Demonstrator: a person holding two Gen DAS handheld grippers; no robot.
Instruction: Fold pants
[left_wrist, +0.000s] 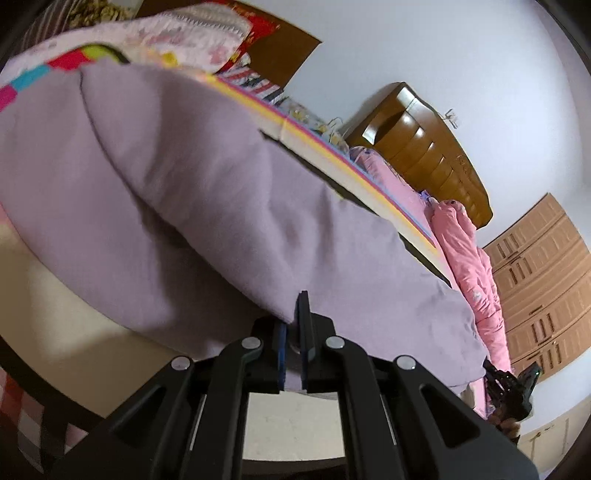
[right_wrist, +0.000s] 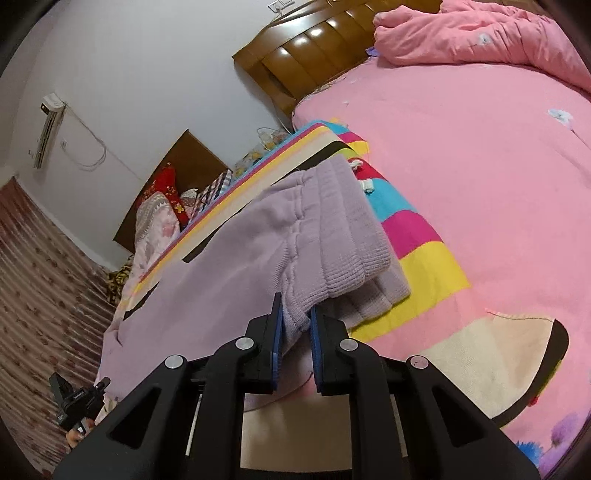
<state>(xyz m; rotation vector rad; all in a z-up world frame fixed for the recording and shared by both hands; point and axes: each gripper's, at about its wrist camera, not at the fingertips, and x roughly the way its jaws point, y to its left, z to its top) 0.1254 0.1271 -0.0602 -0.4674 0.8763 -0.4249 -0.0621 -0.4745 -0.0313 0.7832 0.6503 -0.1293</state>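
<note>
Lilac fleece pants (left_wrist: 177, 206) lie stretched across a pink bed over a striped cloth. My left gripper (left_wrist: 293, 325) is shut on the pants' edge near a leg end, lifting the fabric. My right gripper (right_wrist: 295, 321) is shut on the ribbed waistband (right_wrist: 343, 236), which bunches up above the fingers. The pants also show in the right wrist view (right_wrist: 207, 295), running away to the left. The right gripper appears at the far right of the left view (left_wrist: 511, 391), and the left gripper at the lower left of the right view (right_wrist: 79, 402).
A colourful striped cloth (right_wrist: 417, 229) lies under the pants on the pink bed sheet (right_wrist: 480, 166). A crumpled pink duvet (right_wrist: 480, 37) sits by the wooden headboard (right_wrist: 314, 48). Pillows and folded bedding (right_wrist: 166, 206) pile at the far side. A patterned curtain (right_wrist: 40, 288) is at left.
</note>
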